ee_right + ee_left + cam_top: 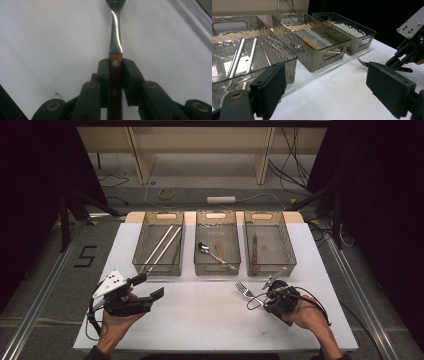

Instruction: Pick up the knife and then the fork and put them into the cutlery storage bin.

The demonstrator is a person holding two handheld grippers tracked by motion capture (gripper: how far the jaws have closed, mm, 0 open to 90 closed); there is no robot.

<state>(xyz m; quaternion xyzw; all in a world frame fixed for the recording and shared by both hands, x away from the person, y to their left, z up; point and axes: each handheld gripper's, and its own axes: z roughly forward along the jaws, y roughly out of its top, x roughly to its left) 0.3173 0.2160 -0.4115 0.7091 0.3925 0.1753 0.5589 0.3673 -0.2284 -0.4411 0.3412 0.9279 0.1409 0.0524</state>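
My right fingers (115, 75) clamped on fork (115, 45) by wood handle, held over desk (200, 320) near right bin (287, 251). Fork light, stiff, shiny neck slippery; wood grips best. My left fingers (332, 87) wide apart, holding nothing.

Right gripper (115, 72) clamps the fork (115, 45) by its wooden handle, steel neck running straight out ahead of the jaws over the white table (50, 37).

Three bins (158, 270) stand side by side behind my grippers: rods (162, 246) in the left, spoon (204, 248) in the middle, knife (254, 249) in the right.
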